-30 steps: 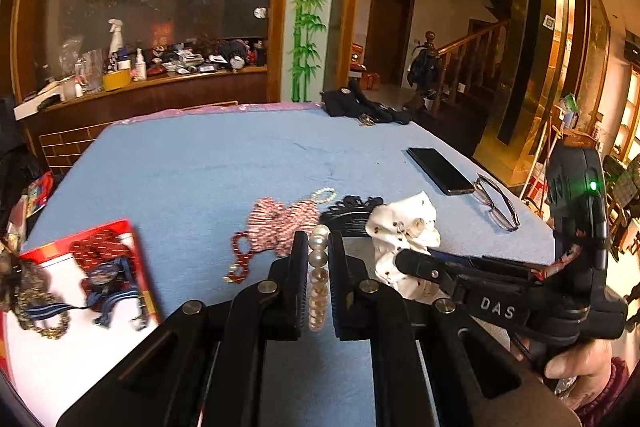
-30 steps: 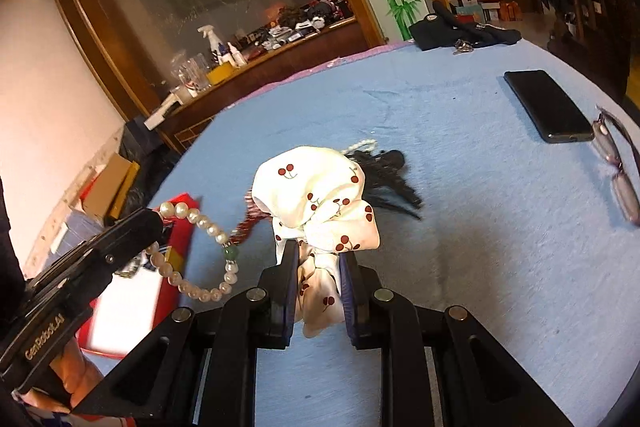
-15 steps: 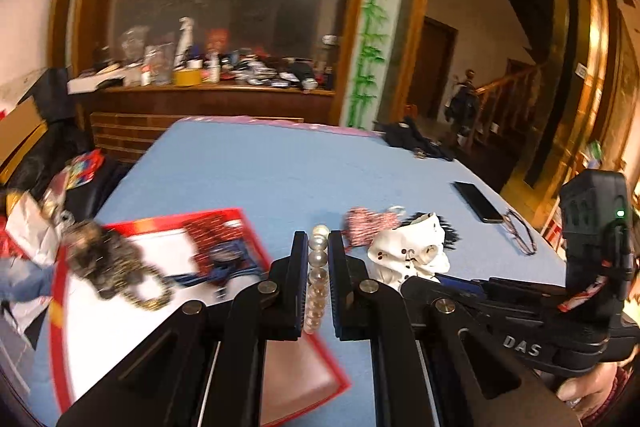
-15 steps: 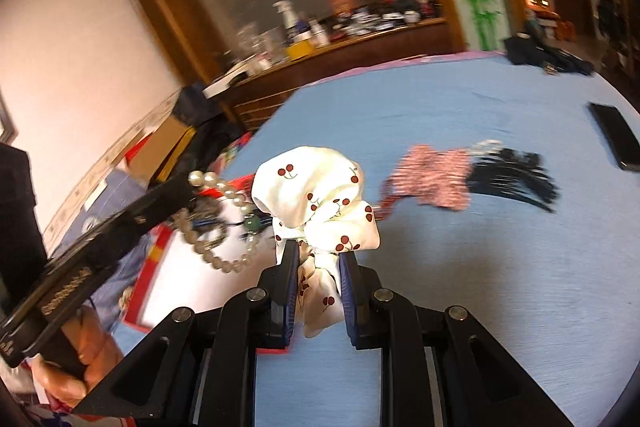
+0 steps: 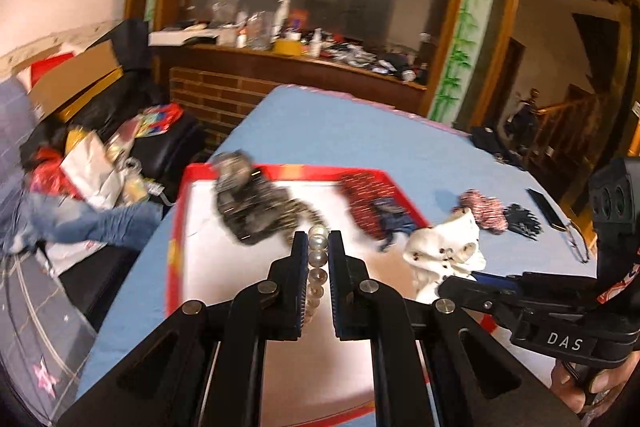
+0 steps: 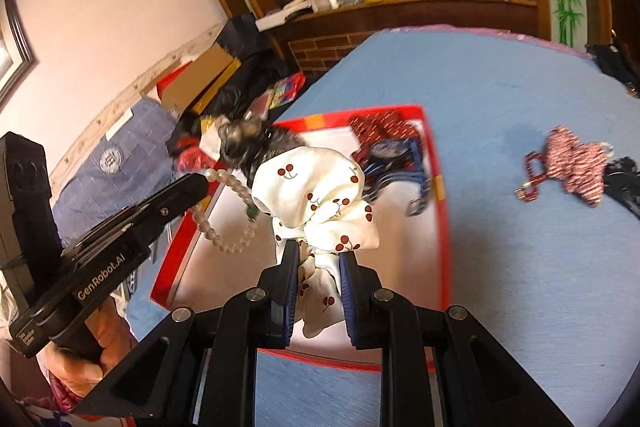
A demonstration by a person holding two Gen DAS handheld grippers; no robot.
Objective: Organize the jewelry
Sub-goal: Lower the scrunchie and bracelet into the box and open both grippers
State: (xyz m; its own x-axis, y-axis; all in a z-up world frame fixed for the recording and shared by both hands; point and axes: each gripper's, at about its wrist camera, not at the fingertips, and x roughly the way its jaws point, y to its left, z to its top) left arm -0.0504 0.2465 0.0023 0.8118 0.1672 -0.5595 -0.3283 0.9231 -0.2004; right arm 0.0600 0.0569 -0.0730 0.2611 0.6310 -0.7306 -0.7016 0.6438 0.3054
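fingers (image 5: 298,267) of the left gripper (image 5: 318,247) clamp a pearl bracelet (image 5: 316,263); the right gripper (image 6: 318,255) pinches a cherry scrunchie (image 6: 316,195). both hang over the red tray (image 6: 444,211), directly below them.

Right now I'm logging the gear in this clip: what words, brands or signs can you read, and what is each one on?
"DAS": white letters on the body of the right claw, seen from the left wrist.
"GenRobot.AI": white letters on the body of the left claw, seen from the right wrist.
Small white print near the left claw's handle end: too small to read.
Round white emblem on the blue checked bag: blurred, unreadable.
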